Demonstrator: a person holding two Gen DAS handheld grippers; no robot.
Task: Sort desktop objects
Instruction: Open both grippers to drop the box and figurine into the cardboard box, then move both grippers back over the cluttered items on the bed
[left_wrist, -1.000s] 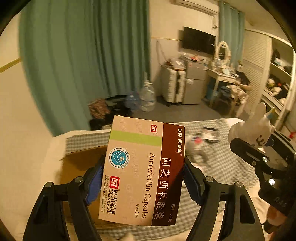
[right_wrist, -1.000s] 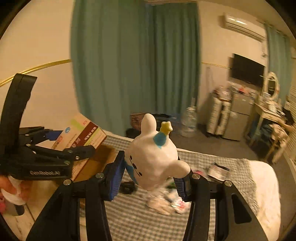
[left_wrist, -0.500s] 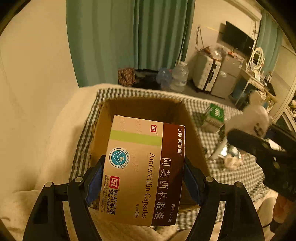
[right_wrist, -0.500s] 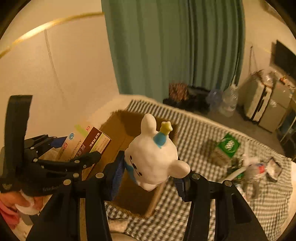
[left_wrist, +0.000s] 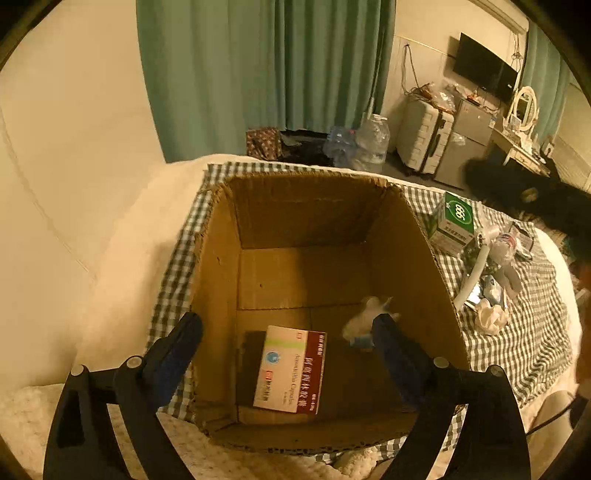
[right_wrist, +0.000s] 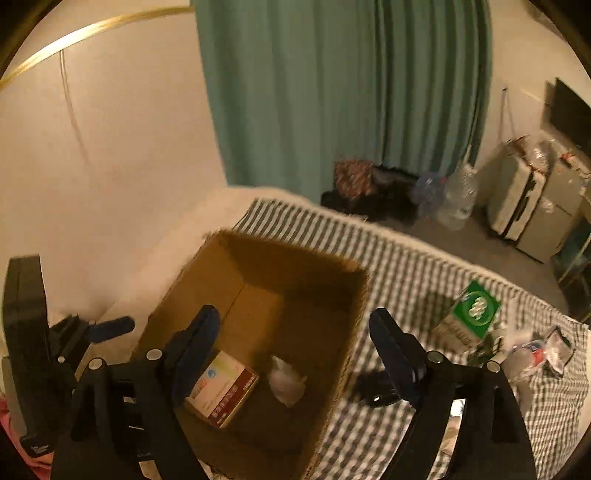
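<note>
Both grippers hang empty with jaws spread wide over the cardboard box (left_wrist: 218, 280): left gripper (left_wrist: 288, 350), right gripper (right_wrist: 295, 350). The Amoxicillin carton (left_wrist: 291, 373) lies flat on the box floor, the white bunny toy (left_wrist: 364, 321) just beside it. Reaching for the green carton (right_wrist: 472, 314) outside the box, a finger could catch the rim and drag the box.

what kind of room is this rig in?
Looks like a lived-in bedroom or studio flat: teal curtains, a wall TV over a small fridge, a suitcase. The cardboard box sits on a checked cloth, probably on a bed.
</note>
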